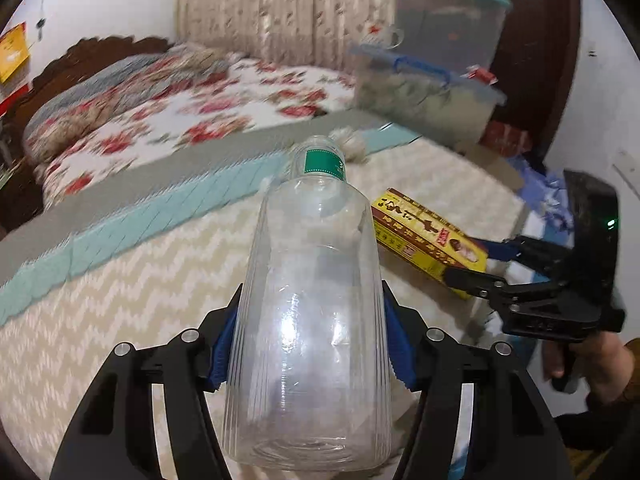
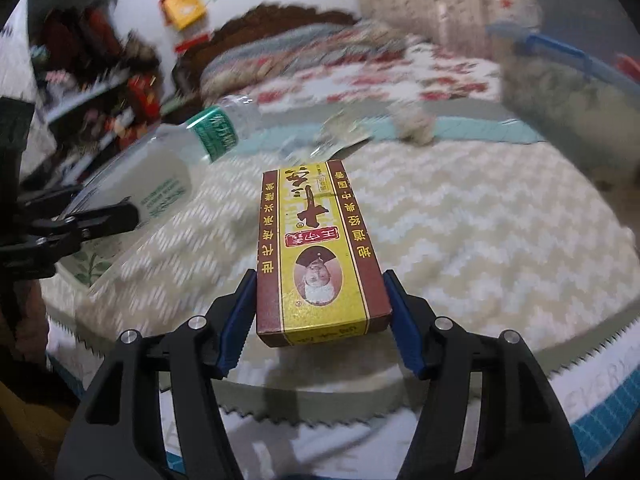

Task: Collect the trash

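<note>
Presently an empty clear plastic bottle point(image 1: 308, 320) is clamped in the left gripper point(image 1: 310, 344), and a yellow carton point(image 2: 320, 252) in the right gripper point(image 2: 320, 320). The smooth bottle could be squeezed out forward if grip pressure is raised.

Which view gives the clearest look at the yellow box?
The right wrist view: the yellow box fills the center, clamped in the right gripper, printed top face readable. The left wrist view shows the box small and side-on, partly behind the clear bottle.
</note>
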`<state>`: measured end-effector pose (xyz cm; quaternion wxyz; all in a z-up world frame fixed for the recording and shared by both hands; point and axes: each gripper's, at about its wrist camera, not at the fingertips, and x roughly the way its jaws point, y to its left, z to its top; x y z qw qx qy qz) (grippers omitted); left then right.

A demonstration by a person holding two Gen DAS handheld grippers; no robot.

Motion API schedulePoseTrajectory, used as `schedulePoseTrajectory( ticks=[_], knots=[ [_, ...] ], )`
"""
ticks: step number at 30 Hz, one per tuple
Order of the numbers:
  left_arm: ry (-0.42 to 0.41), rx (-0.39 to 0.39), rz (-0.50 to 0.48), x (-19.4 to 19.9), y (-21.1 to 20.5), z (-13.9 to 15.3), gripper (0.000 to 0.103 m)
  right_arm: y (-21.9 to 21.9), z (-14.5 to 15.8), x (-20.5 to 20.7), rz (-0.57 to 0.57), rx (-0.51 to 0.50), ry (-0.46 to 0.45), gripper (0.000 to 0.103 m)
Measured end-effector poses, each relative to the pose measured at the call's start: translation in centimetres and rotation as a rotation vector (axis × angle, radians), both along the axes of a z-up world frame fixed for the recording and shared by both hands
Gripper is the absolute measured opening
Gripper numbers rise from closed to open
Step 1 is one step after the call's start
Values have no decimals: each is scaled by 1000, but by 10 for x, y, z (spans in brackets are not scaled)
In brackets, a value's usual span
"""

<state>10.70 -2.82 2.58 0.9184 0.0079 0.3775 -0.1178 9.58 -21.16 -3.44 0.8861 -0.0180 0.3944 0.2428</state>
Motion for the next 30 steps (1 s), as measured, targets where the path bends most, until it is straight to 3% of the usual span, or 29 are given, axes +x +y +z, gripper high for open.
schedulePoseTrajectory(
  ticks=[8,15,17,23,24,25,26,30],
  knots=[
    [-29,10,-252,68,-102,21,58,-115,15,17,-313,93,-48,63],
    [73,37,-485,165,-252,24,59,-251,28,61,-598,131,-32,63],
    [116,45,-517,199,-295,20,59,-280,27,76,-653,120,-25,63],
    [143,110,-529,268,-388,-5,62,-343,12,133,-789,132,44,65],
    [143,118,-520,274,-394,-9,66,-349,8,141,-807,135,57,65],
    [135,130,-504,281,-403,-14,84,-354,4,148,-807,144,75,73],
    [117,138,-487,283,-407,-15,92,-358,-1,156,-793,160,90,86],
    [68,65,-498,273,-397,0,92,-354,6,138,-796,178,8,87]
  ],
)
